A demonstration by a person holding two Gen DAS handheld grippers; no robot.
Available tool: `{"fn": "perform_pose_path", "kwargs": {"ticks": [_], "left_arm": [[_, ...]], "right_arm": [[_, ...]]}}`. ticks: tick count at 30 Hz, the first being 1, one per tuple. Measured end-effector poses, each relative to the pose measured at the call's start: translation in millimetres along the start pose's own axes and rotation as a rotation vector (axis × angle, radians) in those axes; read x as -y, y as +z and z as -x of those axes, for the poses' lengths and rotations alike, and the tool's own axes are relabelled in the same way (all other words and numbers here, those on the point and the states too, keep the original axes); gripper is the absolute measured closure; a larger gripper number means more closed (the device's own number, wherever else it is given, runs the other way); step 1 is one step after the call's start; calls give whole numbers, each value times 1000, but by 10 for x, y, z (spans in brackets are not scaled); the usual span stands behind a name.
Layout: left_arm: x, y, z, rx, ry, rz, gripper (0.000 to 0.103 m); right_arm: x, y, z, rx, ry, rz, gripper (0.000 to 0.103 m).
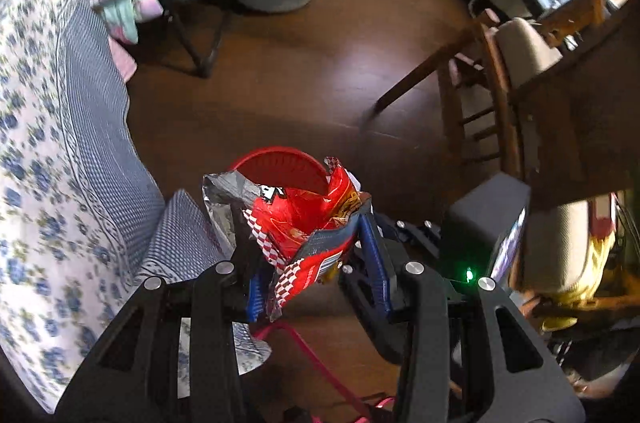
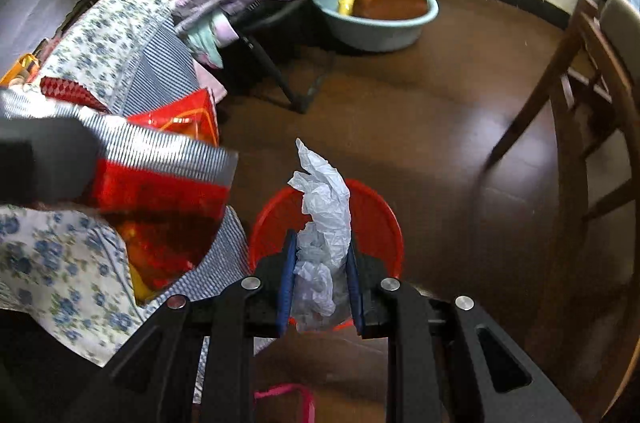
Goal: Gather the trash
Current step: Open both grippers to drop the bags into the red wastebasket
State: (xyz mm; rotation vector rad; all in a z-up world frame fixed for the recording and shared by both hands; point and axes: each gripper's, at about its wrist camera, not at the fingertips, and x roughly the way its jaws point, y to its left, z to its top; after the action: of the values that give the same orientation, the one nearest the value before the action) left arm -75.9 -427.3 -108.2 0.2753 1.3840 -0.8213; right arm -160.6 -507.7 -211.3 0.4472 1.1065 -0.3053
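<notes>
Two upright scraps: wrapper (image 1: 308, 223), tissue (image 2: 324, 223), above bin (image 2: 380, 207).

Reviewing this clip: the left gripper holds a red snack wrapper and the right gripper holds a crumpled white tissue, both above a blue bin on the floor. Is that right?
Not quite: the bin is red, not blue; the right wrist view shows it plainly. The blue container is the basin farther back. The rest stands: the left gripper holds the red snack wrapper, and the right gripper holds the crumpled white tissue.
</notes>
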Motion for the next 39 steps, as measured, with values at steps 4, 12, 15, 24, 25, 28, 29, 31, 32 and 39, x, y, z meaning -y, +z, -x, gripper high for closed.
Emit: {"fn": "perform_pose_path", "kwargs": {"ticks": [4, 12, 15, 24, 25, 28, 29, 31, 32, 39], "left_arm": [[-19, 13, -182, 5, 66, -1, 62], [-11, 20, -516, -69, 110, -33, 63], [0, 24, -585, -90, 102, -28, 63], [-86, 32, -640, -122, 78, 19, 60], [-103, 37, -648, -128, 80, 26, 55], [-140, 54, -645, -132, 64, 51, 39], [-141, 58, -641, -129, 61, 54, 39], [-143, 63, -630, -125, 58, 54, 36], [-139, 64, -626, -124, 58, 55, 35], [-184, 68, -613, -117, 83, 72, 32]], "right_arm": [[115, -89, -162, -33, 18, -37, 80], [276, -238, -511, -97, 82, -146, 80], [294, -262, -569, -108, 98, -173, 80], [296, -285, -673, -110, 125, -239, 66], [324, -290, -672, -102, 120, -259, 58], [392, -307, -646, -74, 109, -307, 39], [392, -302, -650, -78, 109, -304, 39], [394, -295, -642, -79, 93, -292, 39], [400, -291, -637, -78, 90, -290, 39], [384, -231, -530, -83, 39, -262, 39]]}}
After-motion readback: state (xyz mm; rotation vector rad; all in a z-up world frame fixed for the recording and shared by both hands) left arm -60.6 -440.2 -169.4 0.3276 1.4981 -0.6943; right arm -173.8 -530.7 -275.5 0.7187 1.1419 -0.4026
